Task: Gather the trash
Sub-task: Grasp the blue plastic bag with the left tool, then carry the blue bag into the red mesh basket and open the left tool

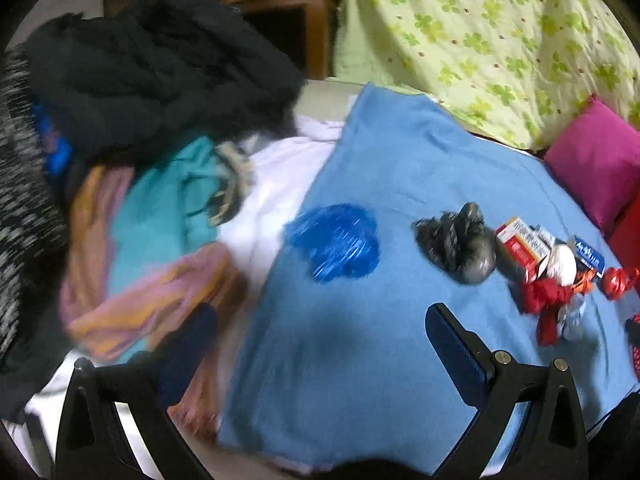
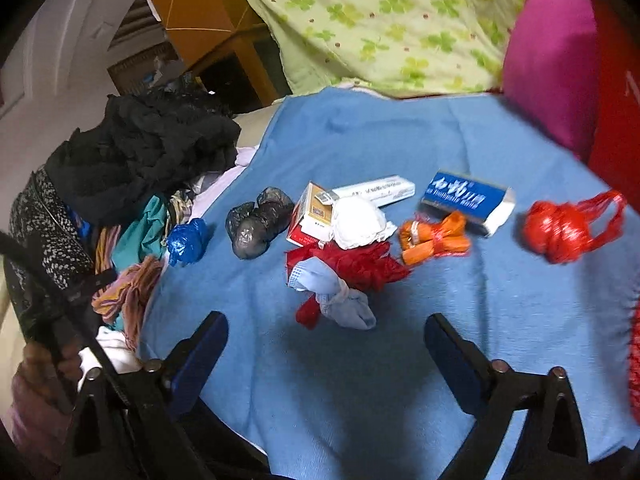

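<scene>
Hovering wide open and empty, left gripper (image 1: 320, 344) and right gripper (image 2: 326, 344) face light, soft, crushable trash: pinch the blue bag wad (image 1: 334, 242) by its bunched middle.

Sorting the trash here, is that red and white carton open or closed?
Open. In the right wrist view the red and white carton has its top flap lifted, showing its inside.

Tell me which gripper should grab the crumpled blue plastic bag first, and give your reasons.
Left, probably. In the left wrist view the blue plastic bag lies nearly straight ahead of the open left gripper. From the right gripper, also open, it sits far off to the left, beside the clothes pile.
</scene>
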`<state>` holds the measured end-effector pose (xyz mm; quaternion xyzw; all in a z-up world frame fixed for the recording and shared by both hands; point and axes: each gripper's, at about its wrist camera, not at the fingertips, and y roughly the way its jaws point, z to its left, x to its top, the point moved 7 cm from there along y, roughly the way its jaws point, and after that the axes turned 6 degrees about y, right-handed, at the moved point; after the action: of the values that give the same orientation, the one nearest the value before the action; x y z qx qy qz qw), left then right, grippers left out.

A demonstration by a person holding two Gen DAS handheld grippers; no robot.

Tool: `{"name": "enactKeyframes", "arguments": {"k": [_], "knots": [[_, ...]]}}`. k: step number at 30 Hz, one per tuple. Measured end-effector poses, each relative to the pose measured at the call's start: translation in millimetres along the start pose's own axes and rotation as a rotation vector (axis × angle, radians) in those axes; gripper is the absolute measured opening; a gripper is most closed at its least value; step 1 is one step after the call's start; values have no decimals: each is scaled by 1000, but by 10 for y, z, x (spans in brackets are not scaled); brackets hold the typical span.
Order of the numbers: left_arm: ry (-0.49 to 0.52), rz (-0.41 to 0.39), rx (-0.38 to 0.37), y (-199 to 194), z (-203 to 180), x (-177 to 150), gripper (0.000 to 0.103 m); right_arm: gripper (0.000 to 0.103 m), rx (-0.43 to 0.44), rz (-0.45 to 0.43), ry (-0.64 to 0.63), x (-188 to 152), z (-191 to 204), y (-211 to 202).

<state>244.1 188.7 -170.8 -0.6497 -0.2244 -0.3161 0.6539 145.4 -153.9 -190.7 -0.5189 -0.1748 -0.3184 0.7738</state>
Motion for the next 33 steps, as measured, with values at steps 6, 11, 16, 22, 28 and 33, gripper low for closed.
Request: {"name": "enactKeyframes", "arguments": {"k": [6,11,16,22,28,33], "knots": [[-17,44,-11,612,-31,300,103,84,66,60,43,45,-69,373],[-15,134,-39,1061,-81,322,88,72,57,118,3,64,-33,772],[-37,212,-89,1349,-157,200,59,40,59,174,46,-61,-133,987],[1,171,-91,1194,-272,176,47,37,118,115,65,-107,-137,564],[77,71,-166,611,-701,157,47,37,157,36,100,-88,-262,-106],[206,-42,-302,-139,-1443,251,47,37,134,-104,149,3,-586,-955]]}}
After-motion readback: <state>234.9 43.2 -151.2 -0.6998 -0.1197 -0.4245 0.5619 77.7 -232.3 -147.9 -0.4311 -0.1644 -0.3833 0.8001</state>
